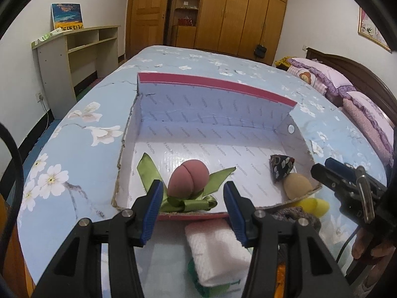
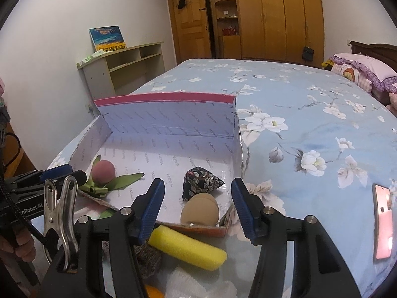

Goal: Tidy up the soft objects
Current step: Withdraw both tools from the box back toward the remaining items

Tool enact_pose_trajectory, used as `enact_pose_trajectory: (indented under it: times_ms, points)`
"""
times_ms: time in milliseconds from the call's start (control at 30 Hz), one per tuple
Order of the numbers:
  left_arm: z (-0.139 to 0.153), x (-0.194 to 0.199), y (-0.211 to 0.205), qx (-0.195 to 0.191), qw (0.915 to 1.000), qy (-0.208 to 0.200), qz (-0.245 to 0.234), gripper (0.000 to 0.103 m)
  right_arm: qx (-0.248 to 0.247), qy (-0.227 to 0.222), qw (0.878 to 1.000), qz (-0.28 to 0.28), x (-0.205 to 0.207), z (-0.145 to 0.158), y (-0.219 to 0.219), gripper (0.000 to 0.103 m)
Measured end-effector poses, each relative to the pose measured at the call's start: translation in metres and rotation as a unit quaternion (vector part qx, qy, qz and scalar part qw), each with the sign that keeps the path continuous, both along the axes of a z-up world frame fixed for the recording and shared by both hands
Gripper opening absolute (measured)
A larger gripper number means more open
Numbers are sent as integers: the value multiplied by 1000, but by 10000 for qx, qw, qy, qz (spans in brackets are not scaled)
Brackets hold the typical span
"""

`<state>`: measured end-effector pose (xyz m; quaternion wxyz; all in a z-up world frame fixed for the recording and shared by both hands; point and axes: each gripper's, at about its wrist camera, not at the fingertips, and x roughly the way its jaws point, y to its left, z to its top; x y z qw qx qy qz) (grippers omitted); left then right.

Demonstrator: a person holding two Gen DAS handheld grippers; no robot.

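An open cardboard box (image 1: 213, 94) (image 2: 168, 116) with a white lining lies on the bed. Inside it are a pink plush peach (image 1: 188, 177) (image 2: 103, 171) on green ribbon leaves, a dark patterned pouch (image 1: 281, 167) (image 2: 199, 182) and a tan round puff (image 1: 297, 186) (image 2: 199, 211). My left gripper (image 1: 192, 209) is open, just in front of the peach. My right gripper (image 2: 197, 208) (image 1: 322, 171) is open above the box's near corner. Outside the box lie a yellow sponge (image 2: 187, 247) (image 1: 314, 206), a white foam piece (image 1: 215, 248) and a grey knit item (image 2: 148, 258).
The bed (image 2: 297, 114) has a blue floral sheet, with pink pillows (image 1: 330, 79) at the headboard. A phone (image 2: 383, 221) lies on the bed at the right. A shelf desk (image 1: 74, 49) stands by the left wall, wardrobes (image 2: 273, 17) behind.
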<state>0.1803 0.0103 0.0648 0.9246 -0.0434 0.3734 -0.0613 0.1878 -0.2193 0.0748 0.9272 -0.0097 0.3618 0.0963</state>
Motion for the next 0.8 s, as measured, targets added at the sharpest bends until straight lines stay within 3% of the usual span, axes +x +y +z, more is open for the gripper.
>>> enact_pose_trajectory:
  times_ms: [367, 800]
  points:
    - [1, -30, -3, -70, 9999, -18, -84, 53, 63, -87, 9999, -64, -31, 6, -2, 57]
    - [-12, -68, -8, -114, 9997, 47, -202, 53, 134, 48, 9998, -115, -71, -8, -2, 57]
